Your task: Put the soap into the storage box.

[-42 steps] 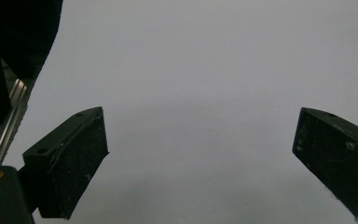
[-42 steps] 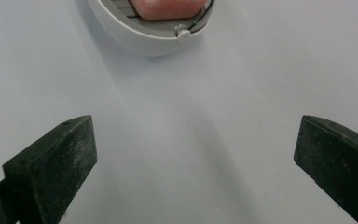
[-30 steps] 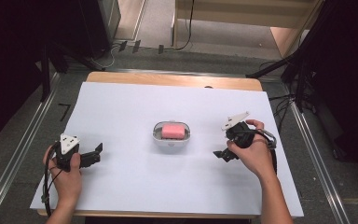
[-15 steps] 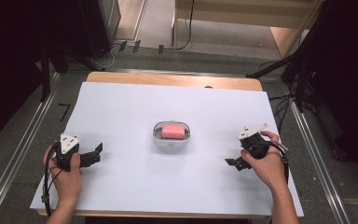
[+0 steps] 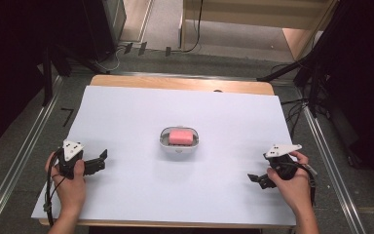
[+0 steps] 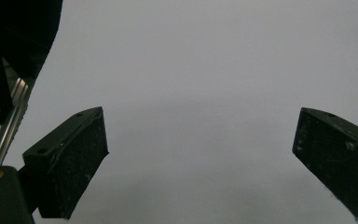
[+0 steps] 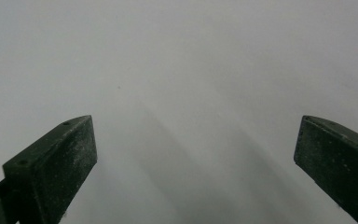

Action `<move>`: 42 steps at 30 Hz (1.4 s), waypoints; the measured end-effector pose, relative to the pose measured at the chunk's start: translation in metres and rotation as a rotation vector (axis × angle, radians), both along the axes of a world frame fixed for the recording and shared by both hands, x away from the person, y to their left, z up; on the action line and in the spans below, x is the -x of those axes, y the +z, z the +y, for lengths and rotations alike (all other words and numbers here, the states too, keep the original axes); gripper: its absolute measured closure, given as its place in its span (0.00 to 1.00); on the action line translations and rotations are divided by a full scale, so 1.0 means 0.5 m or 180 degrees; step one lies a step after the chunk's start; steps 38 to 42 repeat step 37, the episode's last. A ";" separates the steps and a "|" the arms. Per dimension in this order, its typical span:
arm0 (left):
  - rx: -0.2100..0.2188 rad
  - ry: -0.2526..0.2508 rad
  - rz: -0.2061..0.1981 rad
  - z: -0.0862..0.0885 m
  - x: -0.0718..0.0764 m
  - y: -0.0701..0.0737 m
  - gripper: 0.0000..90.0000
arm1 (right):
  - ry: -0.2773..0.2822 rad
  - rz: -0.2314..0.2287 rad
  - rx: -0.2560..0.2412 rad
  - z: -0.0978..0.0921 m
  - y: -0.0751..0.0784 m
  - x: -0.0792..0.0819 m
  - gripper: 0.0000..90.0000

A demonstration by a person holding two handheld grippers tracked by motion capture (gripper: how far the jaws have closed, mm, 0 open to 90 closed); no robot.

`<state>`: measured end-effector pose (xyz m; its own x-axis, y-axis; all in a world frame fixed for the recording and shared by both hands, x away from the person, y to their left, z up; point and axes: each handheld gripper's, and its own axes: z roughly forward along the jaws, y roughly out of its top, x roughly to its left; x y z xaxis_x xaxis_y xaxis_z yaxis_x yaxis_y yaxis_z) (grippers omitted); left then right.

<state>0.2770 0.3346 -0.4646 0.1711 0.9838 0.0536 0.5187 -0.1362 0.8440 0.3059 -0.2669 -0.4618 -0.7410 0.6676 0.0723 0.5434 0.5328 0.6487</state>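
A pink block (image 5: 180, 136) lies in a small white dish (image 5: 164, 143) at the middle of the white sheet. My left gripper (image 5: 101, 160) rests near the sheet's front left, a good way left of the dish, jaws pointing right. Its own view shows the jaws wide apart (image 6: 200, 140) over bare white sheet with nothing between them. My right gripper (image 5: 255, 179) sits near the front right, jaws pointing left toward the middle. In its own view it is open (image 7: 196, 149) over plain white surface, holding nothing.
The white sheet (image 5: 126, 112) covers a wooden table (image 5: 175, 83) whose far edge shows bare. Metal rails (image 5: 19, 161) run along both sides on the floor. Dark stands and cables (image 5: 302, 102) crowd the right and back.
My right gripper has drawn back from beside the dish toward the front right corner of the sheet. The left gripper has stayed put.
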 end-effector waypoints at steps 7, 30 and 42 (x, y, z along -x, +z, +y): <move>-0.0002 -0.0001 -0.0003 0.000 0.000 0.000 0.04 | -0.0111 -0.0064 -0.0151 -0.024 -0.016 0.029 0.00; 0.0005 -0.0009 0.0005 0.000 0.000 0.000 0.04 | -0.0569 -0.0500 -0.0801 -0.097 -0.054 0.106 0.00; 0.0004 -0.0008 0.0003 0.000 0.000 0.000 0.04 | -0.0747 -0.0554 -0.0662 -0.092 -0.055 0.107 0.00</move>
